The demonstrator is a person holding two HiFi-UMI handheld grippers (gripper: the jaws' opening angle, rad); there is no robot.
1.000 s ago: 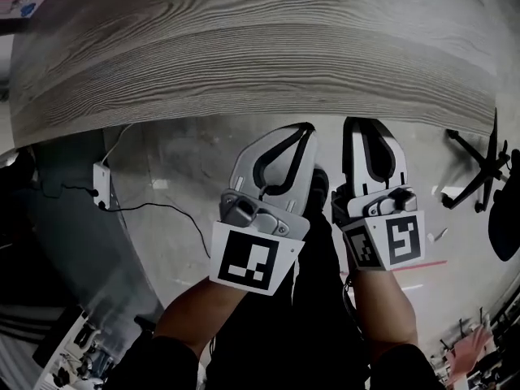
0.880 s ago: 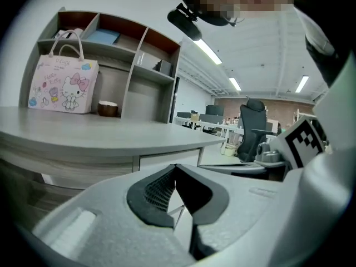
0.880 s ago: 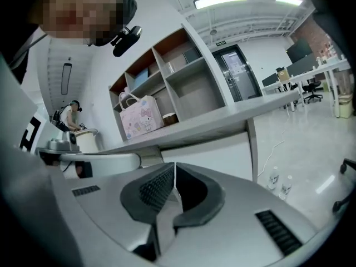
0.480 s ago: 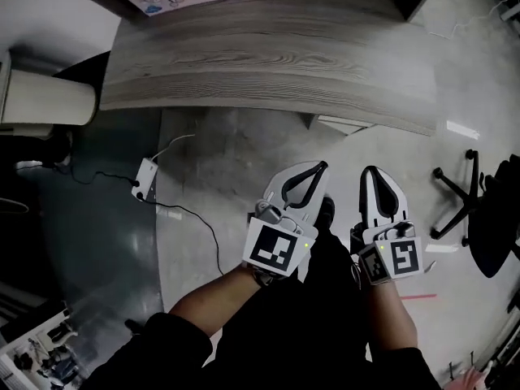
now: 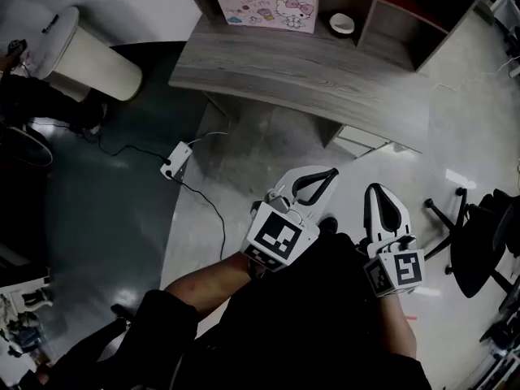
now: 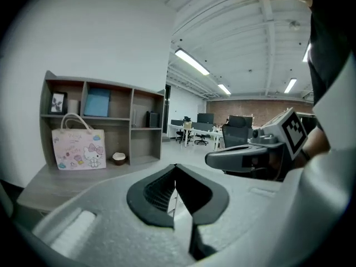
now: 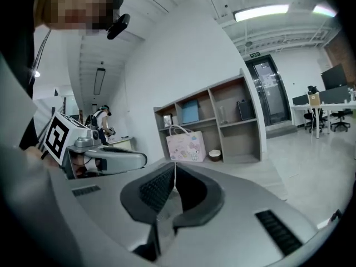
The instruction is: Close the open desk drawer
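Observation:
The grey wooden desk [image 5: 325, 75] lies far below and ahead in the head view. A pale drawer unit [image 5: 361, 141] pokes out under its near edge; whether a drawer stands open I cannot tell. My left gripper [image 5: 331, 171] and right gripper [image 5: 376, 190] hang side by side in the air, well short of the desk. Both are shut with nothing between the jaws. In the left gripper view the left gripper [image 6: 176, 168] points towards the desk [image 6: 61, 179]. In the right gripper view the right gripper [image 7: 174, 166] points the same way.
A shelf unit [image 6: 105, 121] stands on the desk with a pink cartoon bag [image 5: 264, 2] and a small bowl [image 5: 342, 23]. On the floor lie a power strip [image 5: 175, 161] and its cable. A white bin [image 5: 89, 51] stands left, an office chair [image 5: 479, 246] right.
The view has pulled up and back, so the desk looks smaller and farther. Both grippers rose together away from the desk's edge, staying shut.

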